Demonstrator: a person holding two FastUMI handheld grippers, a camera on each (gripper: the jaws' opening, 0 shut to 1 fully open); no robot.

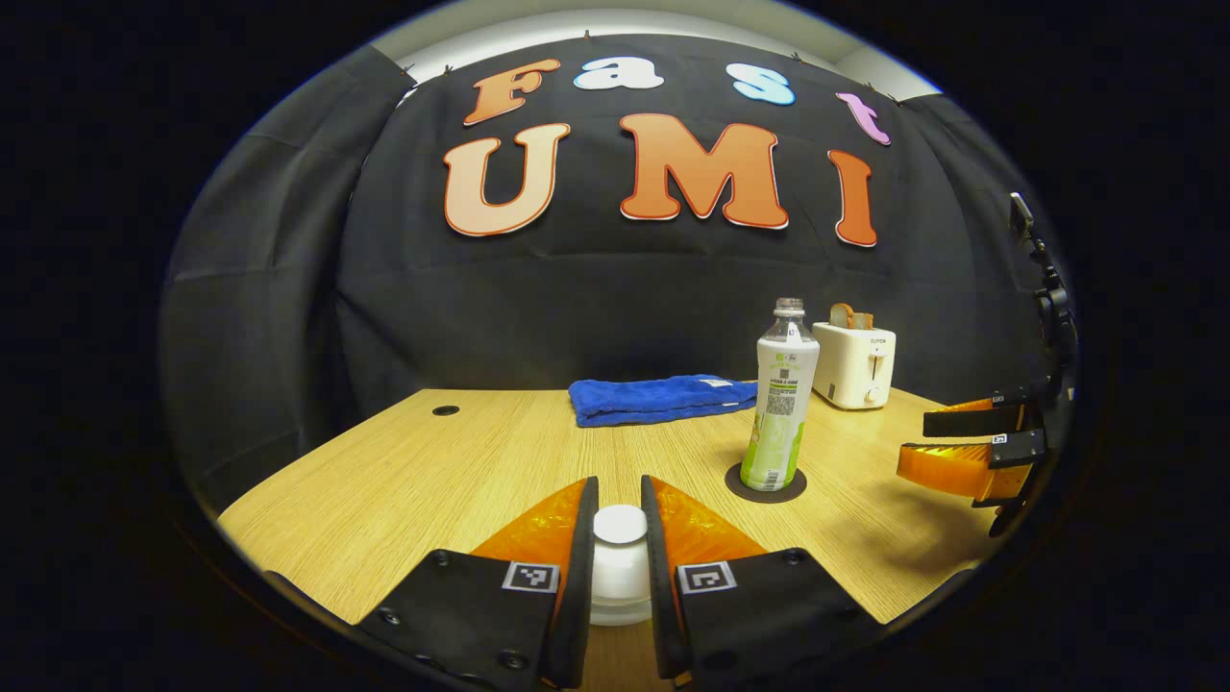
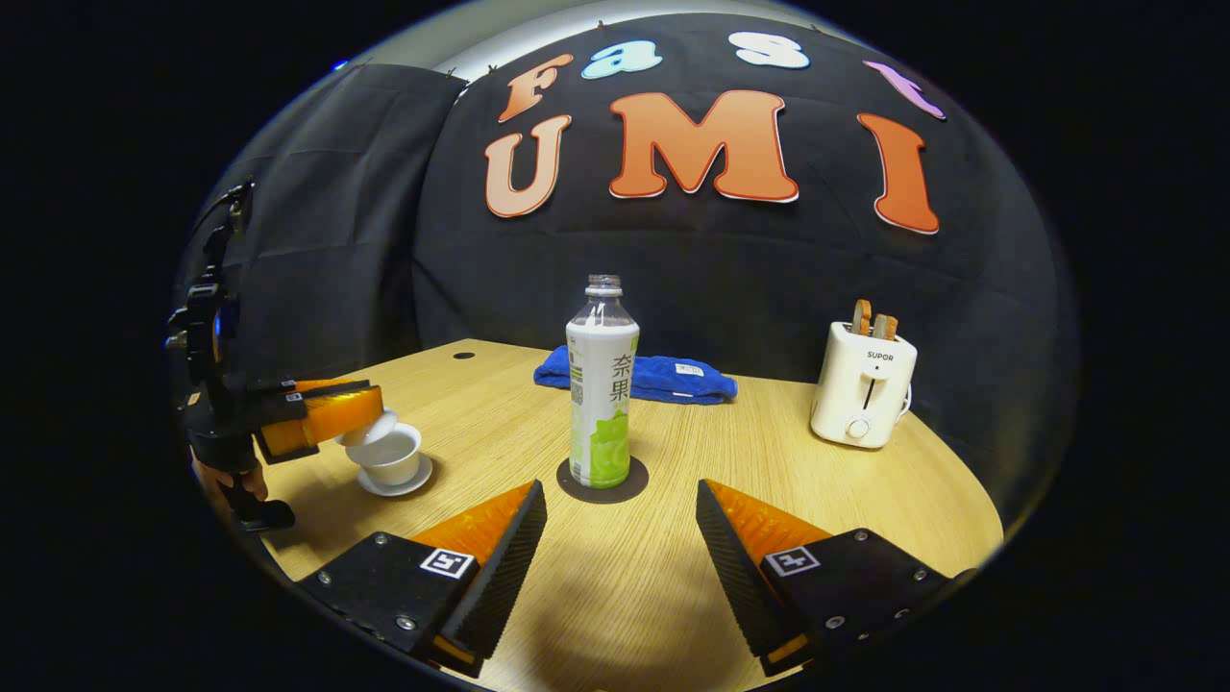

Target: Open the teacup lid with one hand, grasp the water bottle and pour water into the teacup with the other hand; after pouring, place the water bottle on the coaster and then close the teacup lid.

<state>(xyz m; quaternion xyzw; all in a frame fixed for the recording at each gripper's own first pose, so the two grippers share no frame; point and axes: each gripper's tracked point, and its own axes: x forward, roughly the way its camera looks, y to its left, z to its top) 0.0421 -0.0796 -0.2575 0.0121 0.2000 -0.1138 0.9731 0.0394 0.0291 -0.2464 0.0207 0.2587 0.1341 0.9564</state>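
My left gripper (image 1: 619, 492) is shut on the white teacup lid (image 1: 620, 538). In the right gripper view, the left gripper (image 2: 370, 415) holds the lid (image 2: 370, 430) tilted, just above the open white teacup (image 2: 389, 454) on its saucer (image 2: 396, 483). The uncapped water bottle (image 2: 602, 384), white and green, stands upright on the dark round coaster (image 2: 577, 488) at mid-table. My right gripper (image 2: 620, 485) is open, a little short of the bottle, with nothing between its fingers. From the left gripper view, the bottle (image 1: 783, 404) stands on the coaster (image 1: 735, 485), with the right gripper (image 1: 918, 442) to its right.
A folded blue towel (image 2: 663, 377) lies at the back of the wooden table (image 2: 769, 452). A white toaster (image 2: 862, 396) holding bread slices stands back right. A small round hole (image 1: 445, 410) sits near the far left table corner.
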